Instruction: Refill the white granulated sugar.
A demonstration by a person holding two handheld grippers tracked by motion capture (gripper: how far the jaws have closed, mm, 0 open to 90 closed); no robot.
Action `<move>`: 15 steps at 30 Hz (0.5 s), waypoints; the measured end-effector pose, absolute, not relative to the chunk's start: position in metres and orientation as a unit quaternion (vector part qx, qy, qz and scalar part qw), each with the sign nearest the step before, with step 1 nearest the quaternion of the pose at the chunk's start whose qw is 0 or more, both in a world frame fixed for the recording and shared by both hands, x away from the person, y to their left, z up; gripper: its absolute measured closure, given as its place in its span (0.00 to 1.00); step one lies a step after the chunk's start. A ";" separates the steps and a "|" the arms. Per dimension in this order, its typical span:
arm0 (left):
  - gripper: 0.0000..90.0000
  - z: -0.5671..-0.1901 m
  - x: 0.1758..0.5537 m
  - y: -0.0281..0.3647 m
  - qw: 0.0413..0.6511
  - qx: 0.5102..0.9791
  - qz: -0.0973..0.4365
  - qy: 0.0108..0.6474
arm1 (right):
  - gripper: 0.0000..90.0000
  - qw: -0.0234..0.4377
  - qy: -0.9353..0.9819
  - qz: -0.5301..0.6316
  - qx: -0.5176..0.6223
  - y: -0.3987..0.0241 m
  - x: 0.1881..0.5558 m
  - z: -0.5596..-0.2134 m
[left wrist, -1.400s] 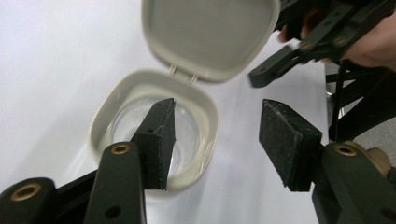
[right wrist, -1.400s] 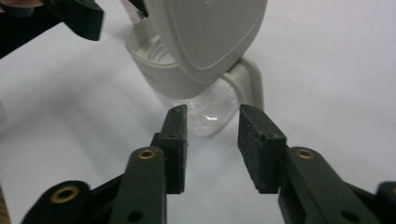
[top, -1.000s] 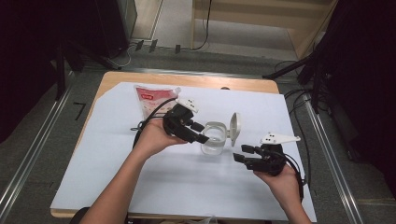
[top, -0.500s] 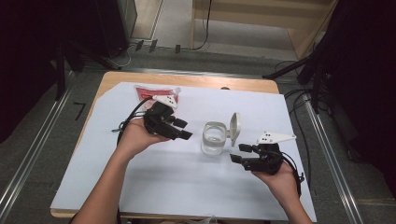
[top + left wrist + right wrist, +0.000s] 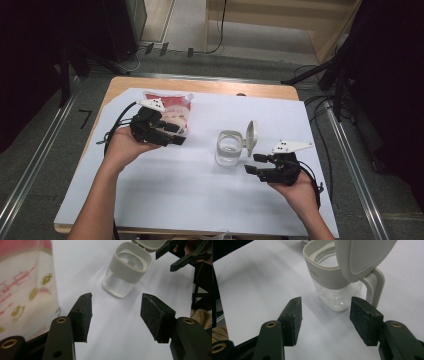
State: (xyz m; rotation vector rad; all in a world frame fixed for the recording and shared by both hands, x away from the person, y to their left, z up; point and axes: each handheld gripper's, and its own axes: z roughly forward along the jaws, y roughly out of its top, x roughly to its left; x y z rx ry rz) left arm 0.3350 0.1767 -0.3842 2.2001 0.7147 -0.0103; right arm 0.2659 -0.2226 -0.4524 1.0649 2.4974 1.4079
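Observation:
A clear jar (image 5: 229, 148) with a beige collar stands right of the table's middle, its flip lid (image 5: 251, 135) hinged up on the right side. A red and white pouch (image 5: 172, 106) lies at the back left. My left gripper (image 5: 178, 134) hovers over the pouch's near edge, open and holding nothing. In the left gripper view the pouch (image 5: 25, 290) is at the left and the jar (image 5: 128, 272) is ahead of the open left gripper (image 5: 116, 315). My right gripper (image 5: 251, 164) sits just right of the jar, open. The right gripper (image 5: 325, 320) points at the jar (image 5: 332, 282), and the raised lid (image 5: 364, 257) is above.
A white sheet (image 5: 200, 200) covers most of the wooden table (image 5: 215, 88). A black cable (image 5: 116, 126) loops from the left gripper toward the table's left edge. Metal rails run along the floor on both sides.
My left hand has drawn back from the jar and moved left to the pouch. The right hand has stayed put beside the jar.

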 end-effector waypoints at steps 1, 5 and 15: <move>0.48 -0.384 0.335 0.179 0.402 0.870 -0.002 0.286 | 0.49 0.043 0.817 0.460 0.346 -0.222 0.266 -0.453; 0.48 -0.382 0.336 0.192 0.410 0.861 0.005 0.300 | 0.49 0.043 0.820 0.456 0.344 -0.221 0.266 -0.454; 0.48 -0.382 0.342 0.219 0.406 0.855 0.015 0.322 | 0.49 0.042 0.822 0.454 0.341 -0.219 0.266 -0.455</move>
